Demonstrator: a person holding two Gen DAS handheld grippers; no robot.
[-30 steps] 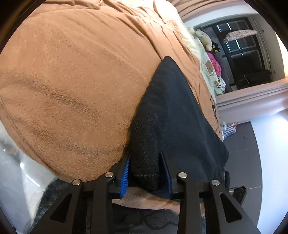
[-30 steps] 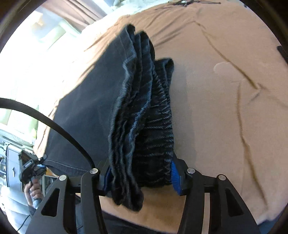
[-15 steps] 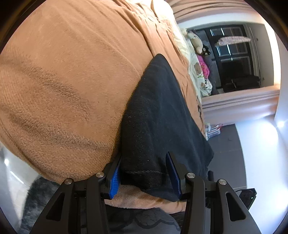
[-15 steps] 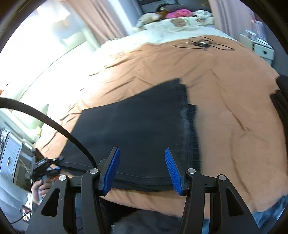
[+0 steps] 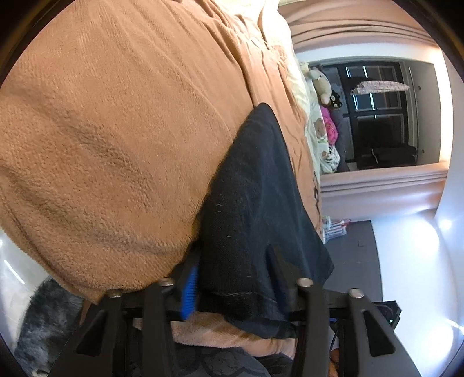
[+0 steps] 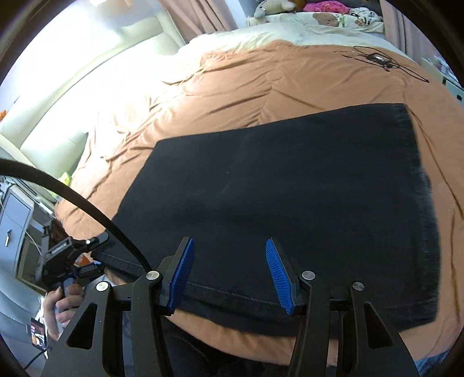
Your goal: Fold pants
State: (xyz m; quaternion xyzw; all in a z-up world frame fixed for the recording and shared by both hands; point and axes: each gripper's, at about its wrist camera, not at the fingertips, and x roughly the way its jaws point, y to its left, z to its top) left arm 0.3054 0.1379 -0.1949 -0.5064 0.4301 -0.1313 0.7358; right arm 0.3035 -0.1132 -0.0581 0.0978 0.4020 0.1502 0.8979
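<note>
My left claw [image 5: 232, 278] has just been closing, and its blue pads now pinch the near edge of the black pants [image 5: 261, 208], with the cloth bunched up between them. My right claw [image 6: 229, 275] is open with nothing in it. It hangs just above the near hem of the pants, and I can see bare cloth between its two blue pads [image 6: 278, 278]. The pants lie flat and folded on the orange blanket [image 6: 261, 81] that covers the bed. Off to the left in the right view, a hand [image 6: 62, 307] holds the other claw at the corner of the pants. Stuffed toys [image 6: 269, 7] sit far back by the pillows.
</note>
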